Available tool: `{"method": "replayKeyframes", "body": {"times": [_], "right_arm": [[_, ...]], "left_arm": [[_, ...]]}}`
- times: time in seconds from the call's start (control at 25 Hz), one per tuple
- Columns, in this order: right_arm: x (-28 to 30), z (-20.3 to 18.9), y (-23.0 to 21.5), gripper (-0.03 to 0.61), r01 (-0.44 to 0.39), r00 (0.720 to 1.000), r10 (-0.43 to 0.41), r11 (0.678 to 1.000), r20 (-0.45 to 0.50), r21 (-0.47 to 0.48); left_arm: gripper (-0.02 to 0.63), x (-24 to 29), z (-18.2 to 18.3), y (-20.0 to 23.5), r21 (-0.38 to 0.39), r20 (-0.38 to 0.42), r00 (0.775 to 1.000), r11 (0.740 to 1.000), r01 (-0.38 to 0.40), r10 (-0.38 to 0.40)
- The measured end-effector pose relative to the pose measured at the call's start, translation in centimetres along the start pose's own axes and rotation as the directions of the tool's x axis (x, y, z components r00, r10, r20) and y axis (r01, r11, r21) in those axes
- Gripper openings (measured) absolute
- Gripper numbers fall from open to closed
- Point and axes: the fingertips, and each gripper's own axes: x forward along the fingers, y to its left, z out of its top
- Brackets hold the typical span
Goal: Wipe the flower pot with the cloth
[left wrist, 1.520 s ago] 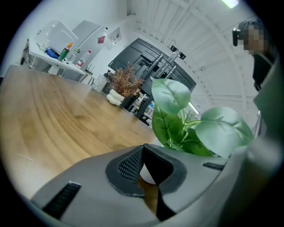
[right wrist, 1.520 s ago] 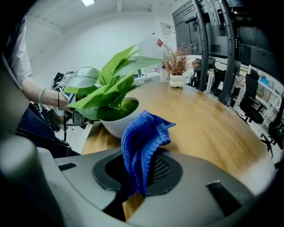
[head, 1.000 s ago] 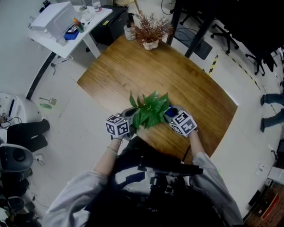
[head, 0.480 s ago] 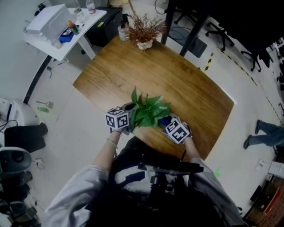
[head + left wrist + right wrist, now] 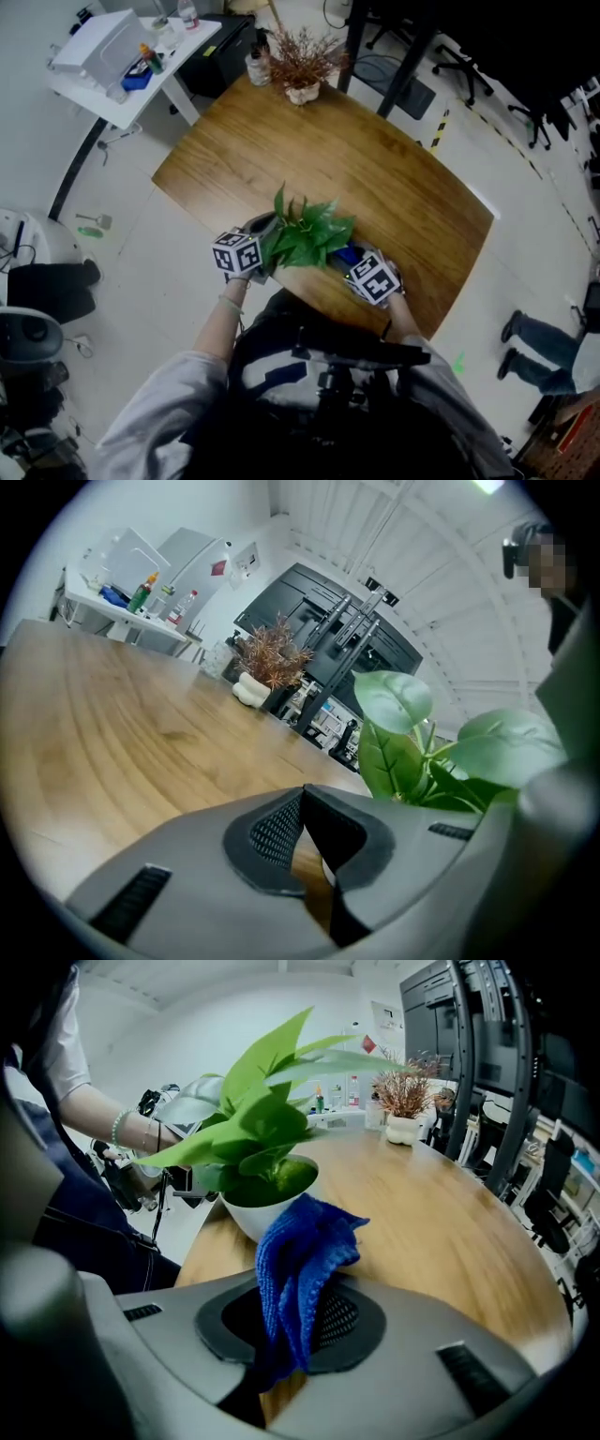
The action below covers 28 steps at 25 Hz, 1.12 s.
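From my end the wiping looks under way, not finished. The flower pot [image 5: 267,1215] stands at the near edge of the tabletop [image 5: 394,178], about 6 o'clock on the wood in the head view, with its leaves [image 5: 305,239] hiding most of it from above. My right hand-held gripper [image 5: 291,1340] has its jaws clamped on the blue cloth [image 5: 302,1260]. The loose end of the cloth reaches the pot's white wall at about its 4 o'clock. I think it is touching, though the right gripper view is too foreshortened to be sure. How much of the wall is wiped I can't judge. What I see of it looks evenly white (no smear or damp mark shows), so I'd count the rest of the round, and the rim, as left to do.

The left hand-held gripper [image 5: 305,855] sits just beside the pot at its 9 o'clock, jaws drawn together at the tips on nothing — only wood shows past them. Both grippers are held low at the near edge, flanking the pot and angled inward toward it.
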Motion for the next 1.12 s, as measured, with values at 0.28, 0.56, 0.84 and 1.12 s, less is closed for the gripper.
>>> {"method": "replayKeyframes", "body": {"times": [0.28, 0.56, 0.84, 1.12], "right_arm": [[-0.9, 0.5, -2.9, 0.083, 0.012, 0.999, -0.013, 1.0, 0.047, 0.027], [-0.7, 3.0, -4.3, 0.083, 0.011, 0.99, -0.008, 1.0, 0.138, -0.027], [-0.2, 4.6, -3.9, 0.083, -0.043, 0.985, 0.062, 0.992, 0.158, -0.121], [0.0, 4.2, -2.0, 0.083, -0.082, 0.987, 0.107, 0.977, 0.121, -0.195]], "left_arm": [[0.005, -3.5, -0.6, -0.3, 0.027, 0.042, 0.999, 0.999, -0.023, 0.022], [0.005, -6.5, -3.3, -3.2, 0.102, 0.005, 1.0, 0.995, 0.005, -0.006], [0.005, -5.1, -5.2, -6.4, 0.413, -0.127, 0.99, 0.911, 0.002, 0.055], [0.005, -4.0, -5.7, -7.8, 0.42, -0.137, 0.99, 0.907, 0.016, 0.046]]}}
